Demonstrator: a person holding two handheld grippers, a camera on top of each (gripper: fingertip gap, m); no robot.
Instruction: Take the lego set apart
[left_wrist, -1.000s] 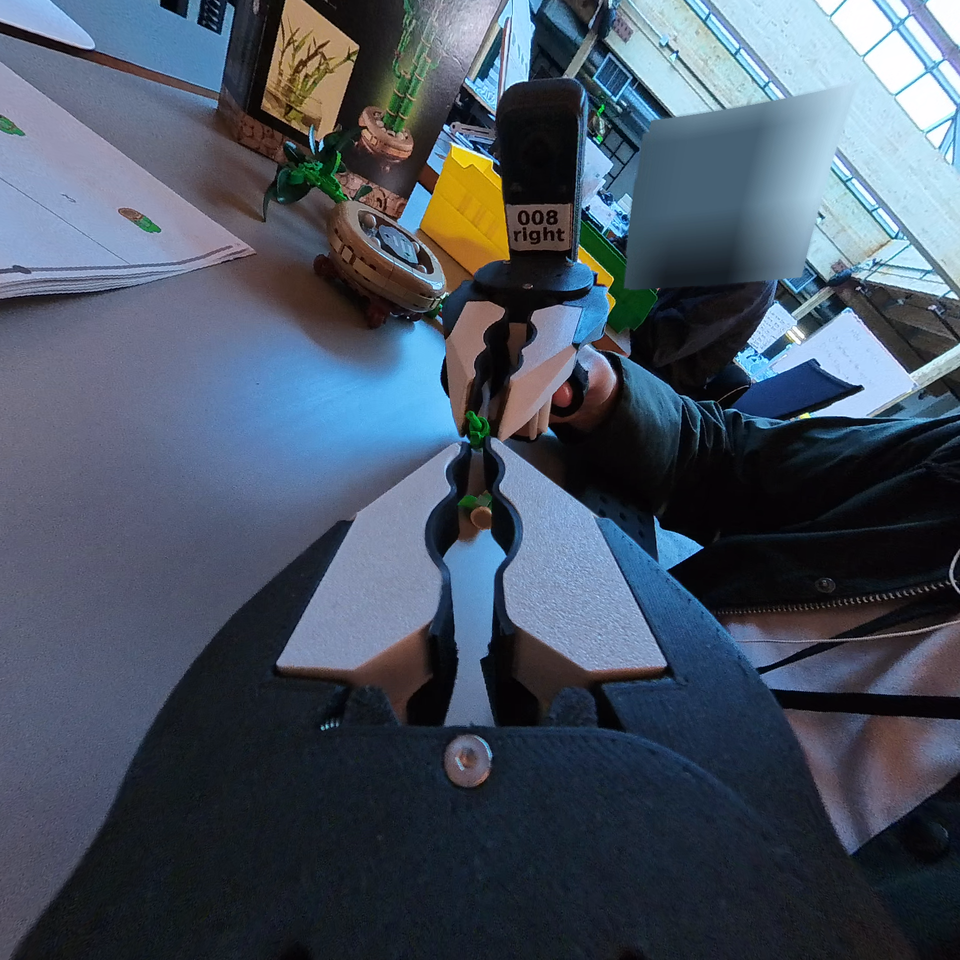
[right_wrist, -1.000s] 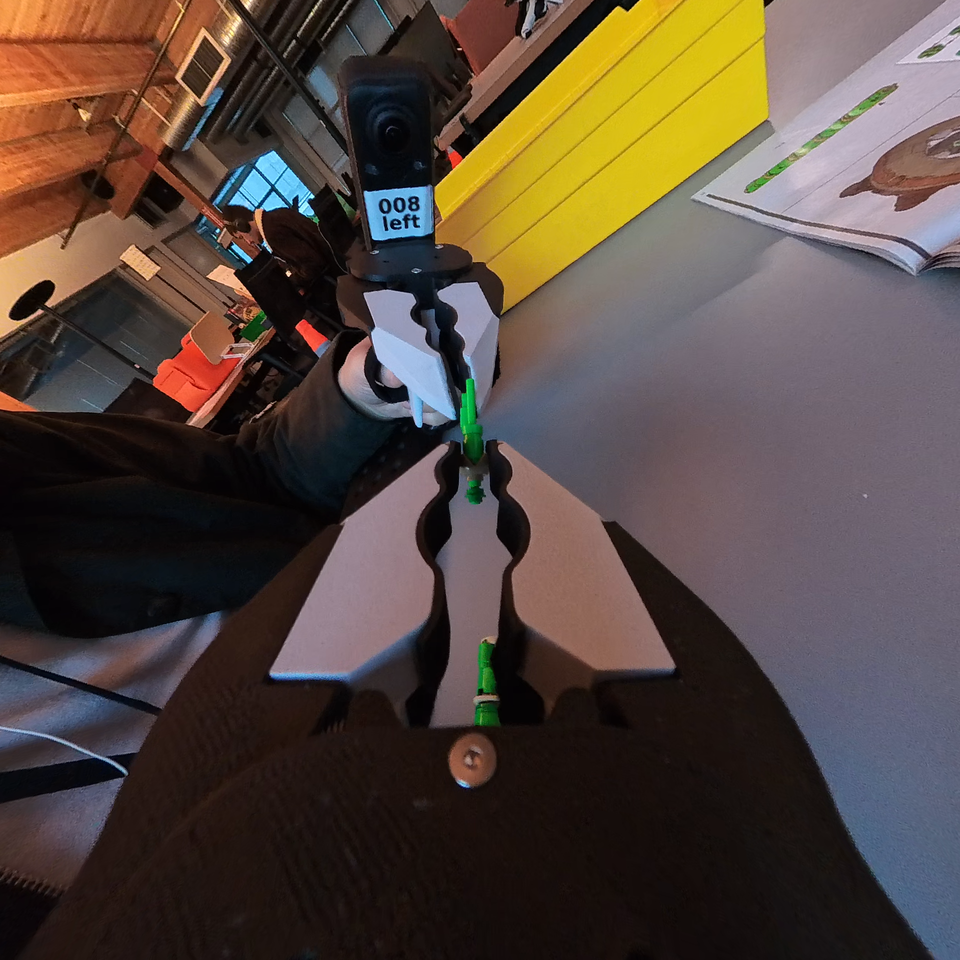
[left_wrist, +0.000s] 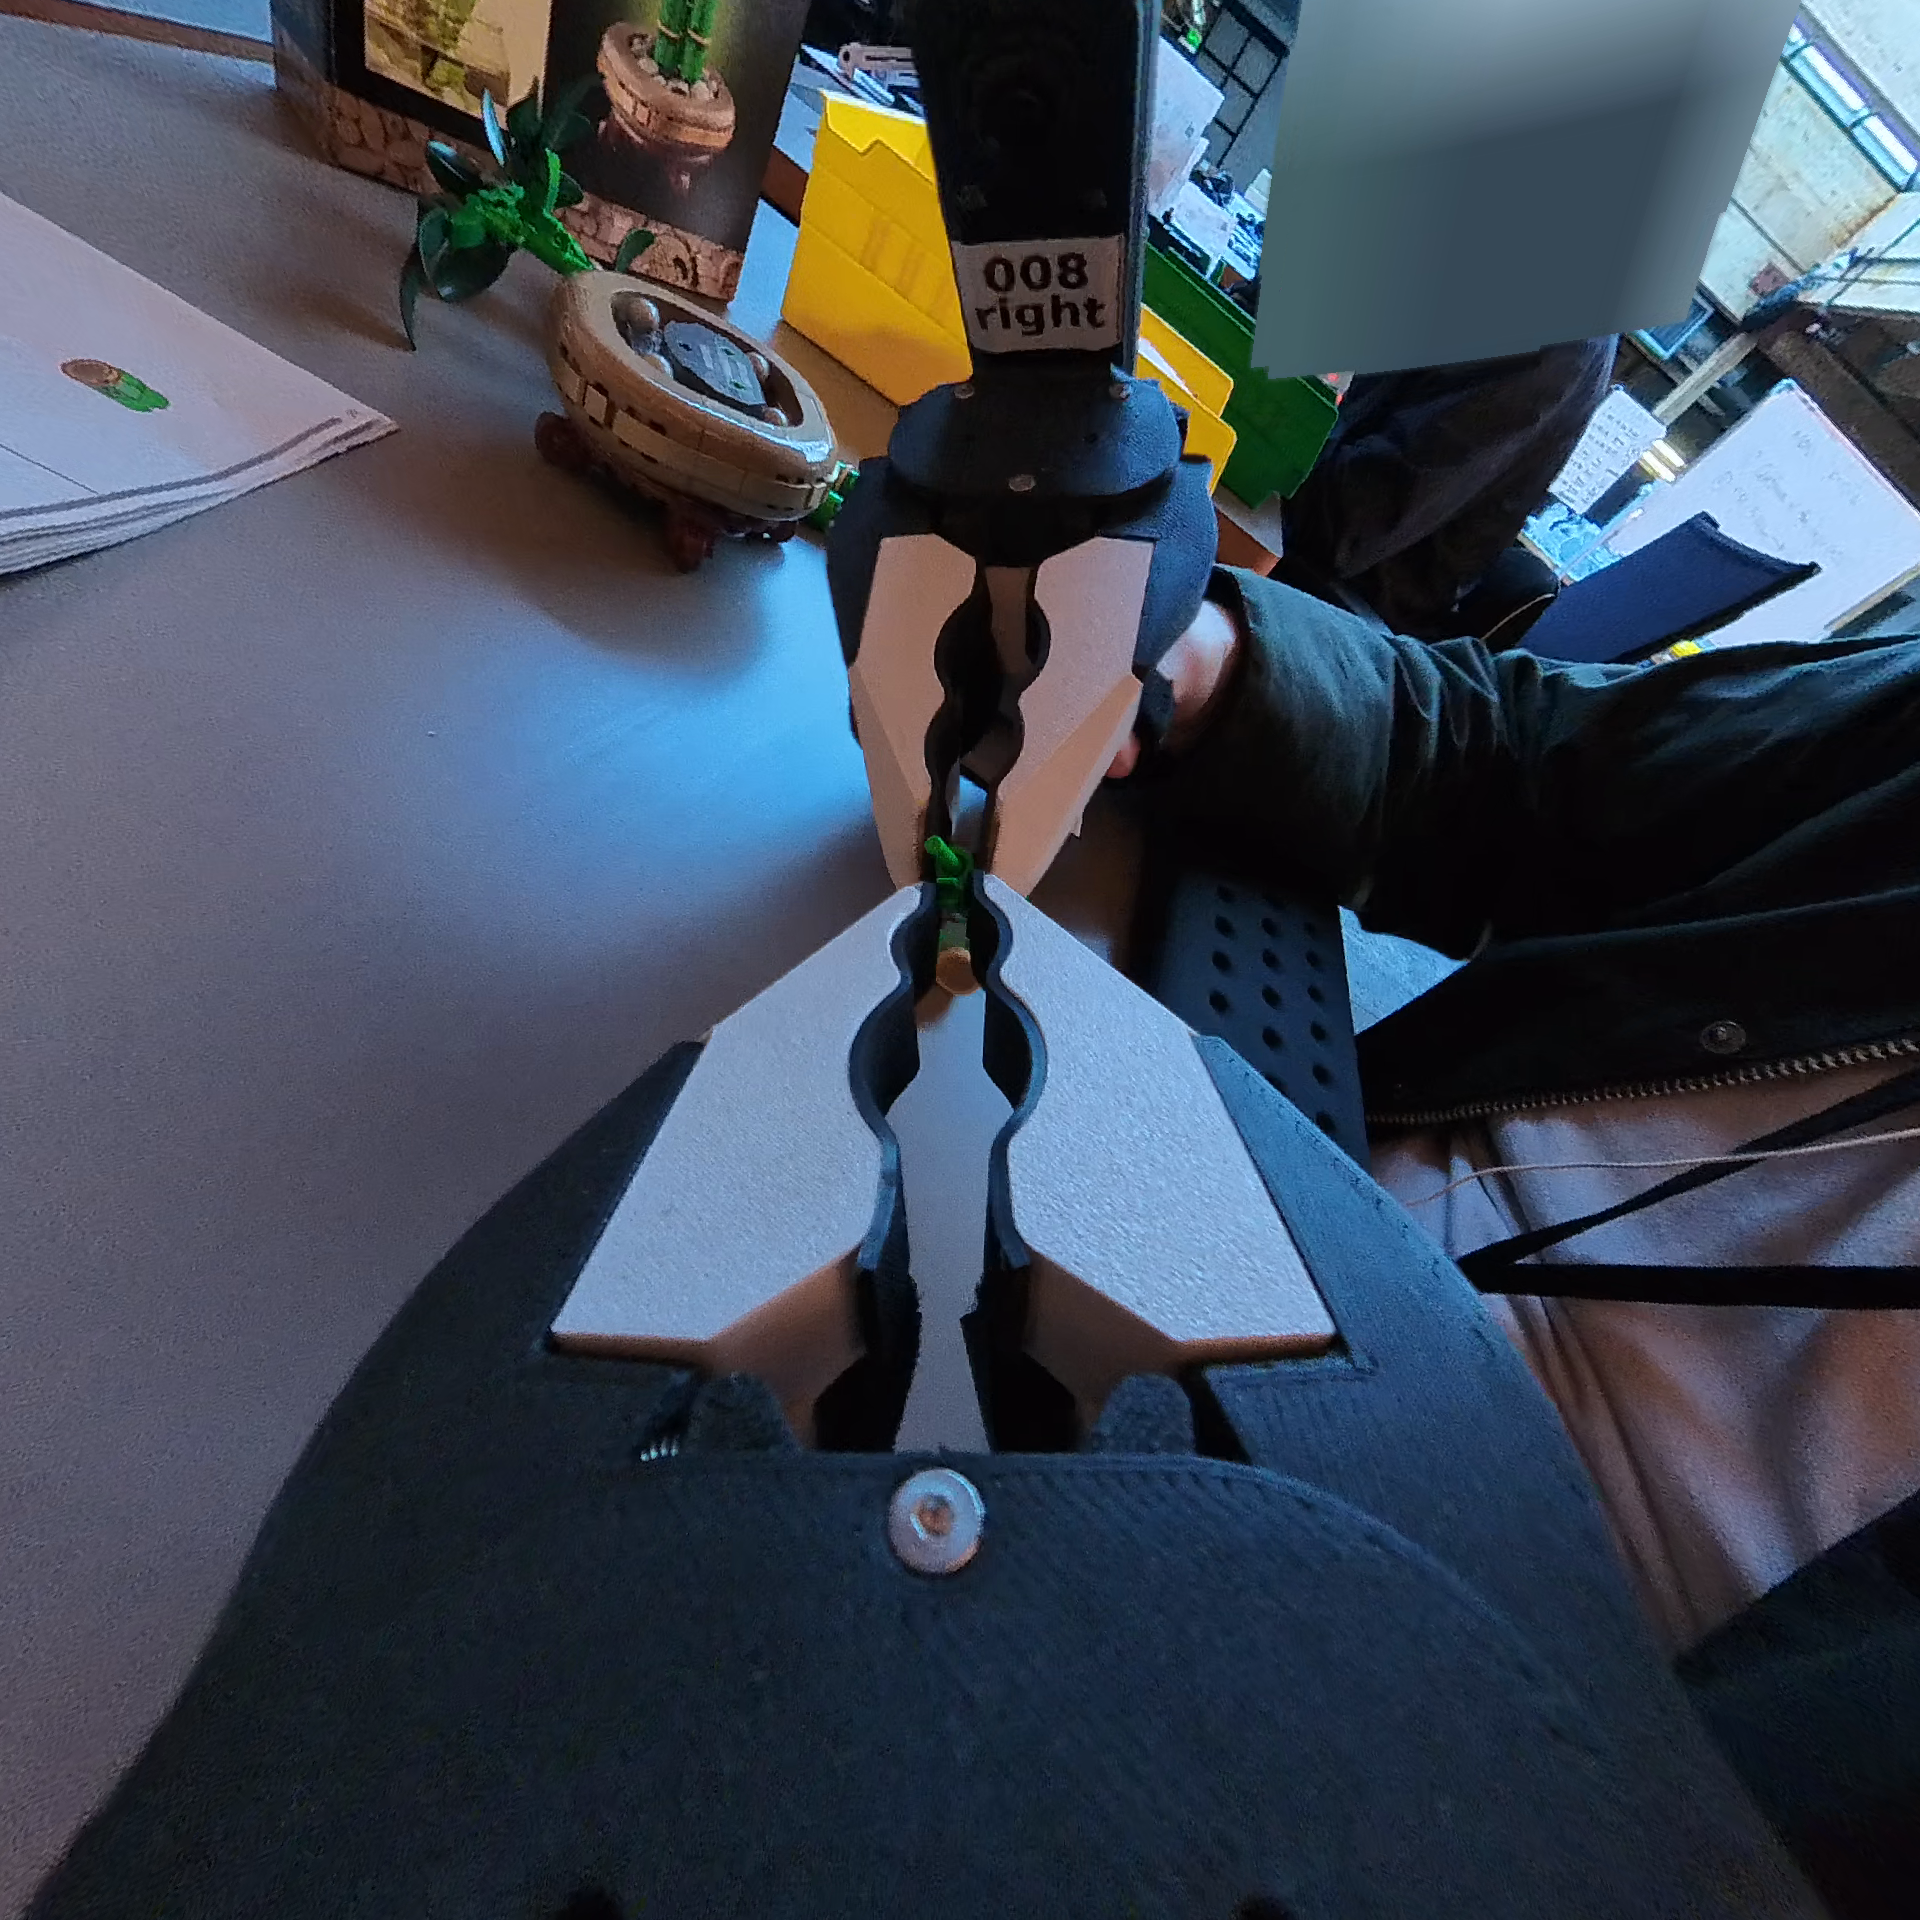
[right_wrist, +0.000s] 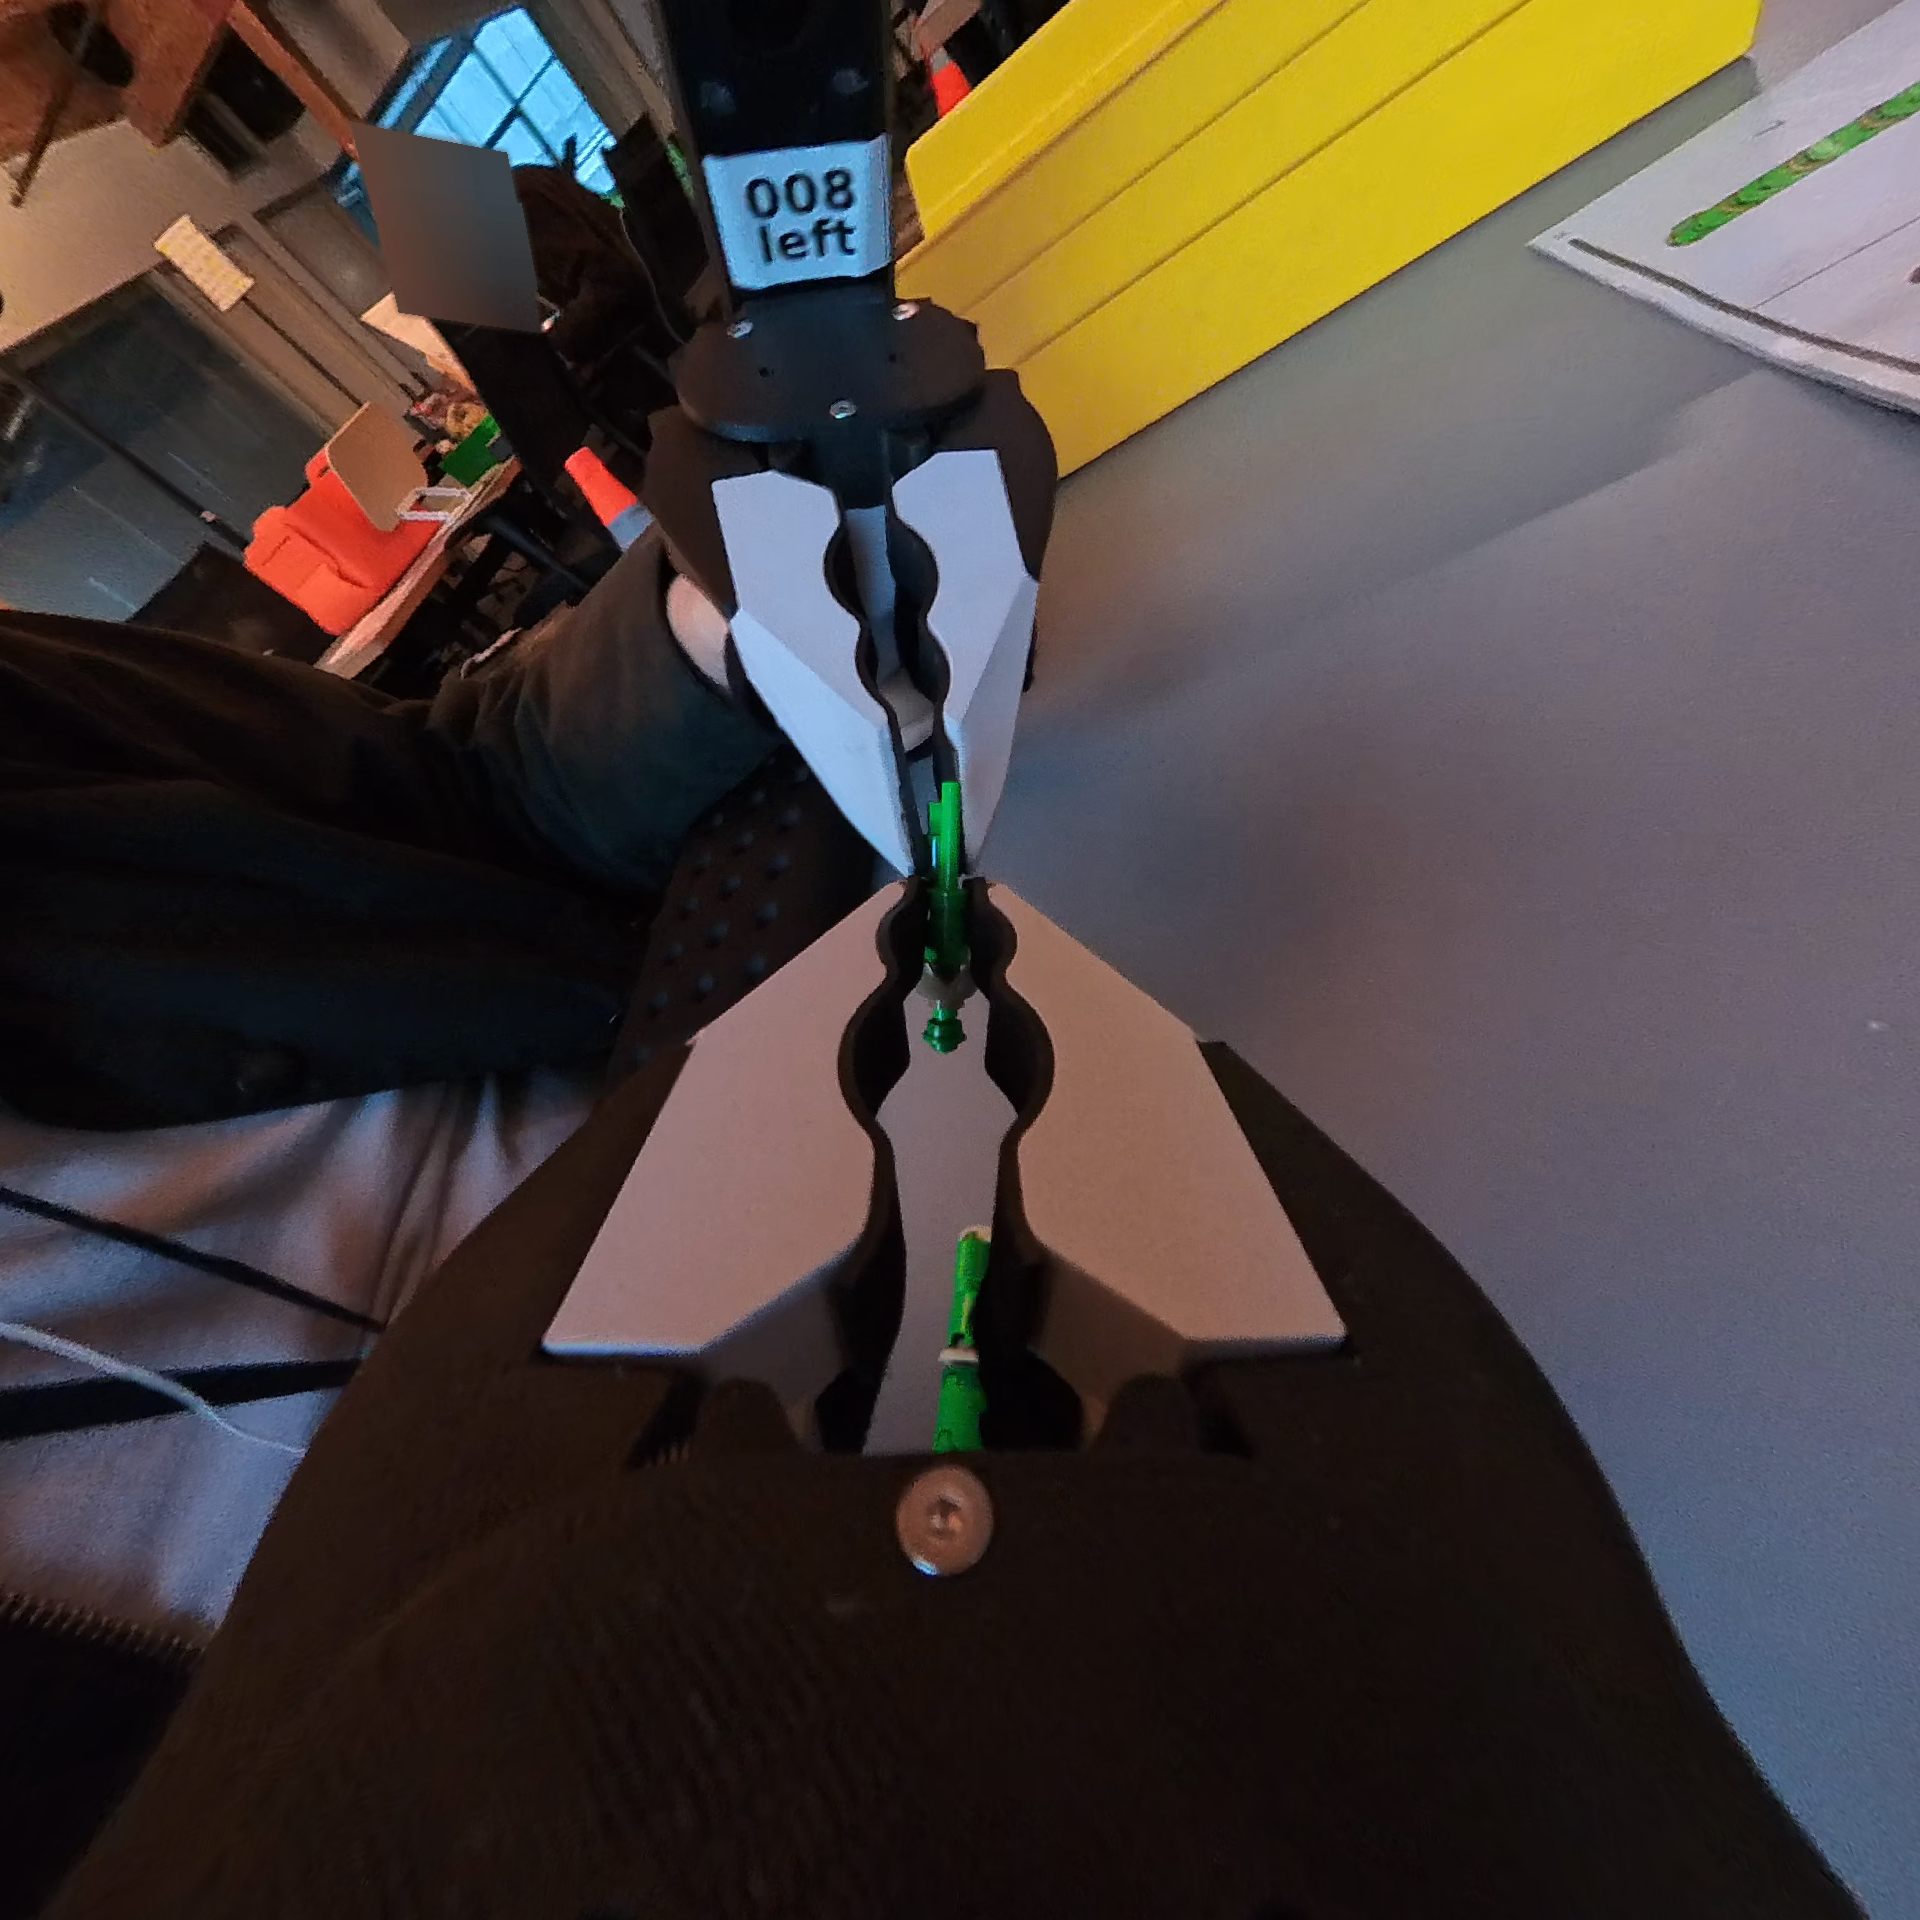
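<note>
Left wrist view, left to right. An instruction booklet (left_wrist: 156, 416) is seen at 10 o'clock on the grey table (left_wrist: 364, 831). A green leafy sprig (left_wrist: 499, 223) and a tan round lego base (left_wrist: 681, 410) are noted at 11 o'clock, before a dark product box (left_wrist: 582, 114); a yellow bin (left_wrist: 883, 281) lies at 12 o'clock. At centre, the left tongs (left_wrist: 948, 914) are clamped on a small green lego stem (left_wrist: 951, 894) with a tan end piece; the right tongs (left_wrist: 956, 847) are met tip to tip, closed on the same stem. A dark sleeve (left_wrist: 1507, 769) is seen at 3 o'clock.

Right wrist view: the stem (right_wrist: 943, 914) is held above the table between the left tongs (right_wrist: 940, 842) and right tongs (right_wrist: 943, 904). A second green stem piece (right_wrist: 961, 1351) shows at 6 o'clock between the finger bases.
</note>
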